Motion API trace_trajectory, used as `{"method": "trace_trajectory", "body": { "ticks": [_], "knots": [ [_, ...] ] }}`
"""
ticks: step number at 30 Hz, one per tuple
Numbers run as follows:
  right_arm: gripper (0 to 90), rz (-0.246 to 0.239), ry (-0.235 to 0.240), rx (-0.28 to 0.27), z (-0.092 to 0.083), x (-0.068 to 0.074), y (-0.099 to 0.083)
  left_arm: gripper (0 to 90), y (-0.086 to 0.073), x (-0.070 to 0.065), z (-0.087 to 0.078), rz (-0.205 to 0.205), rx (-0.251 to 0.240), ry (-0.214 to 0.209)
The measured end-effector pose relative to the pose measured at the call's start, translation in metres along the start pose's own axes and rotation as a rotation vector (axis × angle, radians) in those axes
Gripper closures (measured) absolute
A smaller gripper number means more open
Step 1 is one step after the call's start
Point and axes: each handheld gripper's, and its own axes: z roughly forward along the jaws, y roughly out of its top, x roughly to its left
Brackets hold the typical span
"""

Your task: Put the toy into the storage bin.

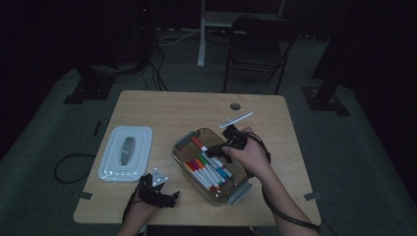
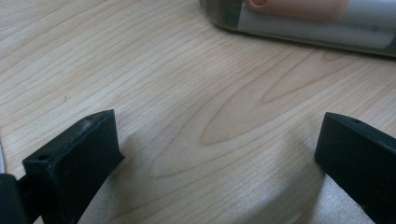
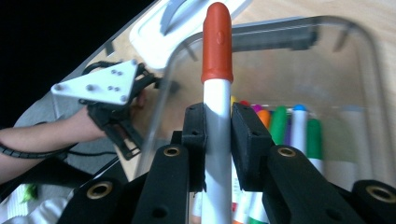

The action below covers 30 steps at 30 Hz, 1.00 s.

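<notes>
A clear plastic box (image 1: 240, 191) holds several coloured markers (image 1: 209, 172) on the wooden table (image 1: 167, 110). My right gripper (image 1: 220, 150) is over the box, shut on a white marker with a red cap (image 1: 197, 143). In the right gripper view the jaws of the right gripper (image 3: 218, 122) clamp the marker's white barrel, and the red cap (image 3: 217, 42) sticks out past them above the box (image 3: 369, 70). My left gripper (image 1: 162, 194) rests near the table's front edge. Its jaws (image 2: 219, 144) stand wide apart over bare wood with nothing between them.
A white lid (image 1: 125, 153) lies left of the box. A white pen-like stick (image 1: 236, 119) lies behind the box, near a cable hole (image 1: 235, 106). A folding chair (image 1: 260, 44) stands beyond the table. The box's edge (image 2: 303, 28) lies ahead of the left gripper.
</notes>
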Motion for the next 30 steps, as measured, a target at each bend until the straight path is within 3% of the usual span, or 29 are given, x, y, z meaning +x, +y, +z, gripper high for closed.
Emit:
{"method": "trace_trajectory", "body": {
  "ticks": [9,20,30],
  "knots": [
    [76.5,0.0,0.014,0.107,0.04,0.005,-0.005,0.6,0.0,0.0,0.0,0.0,0.0,0.0],
    [76.4,0.005,-0.016,0.277,0.096,-0.002,-0.01,0.6,0.0,0.0,0.0,0.0,-0.001,0.0],
    [74.4,0.02,-0.025,0.354,0.118,-0.009,-0.018,0.6,0.0,0.0,0.0,-0.001,-0.002,0.001]
  ]
}}
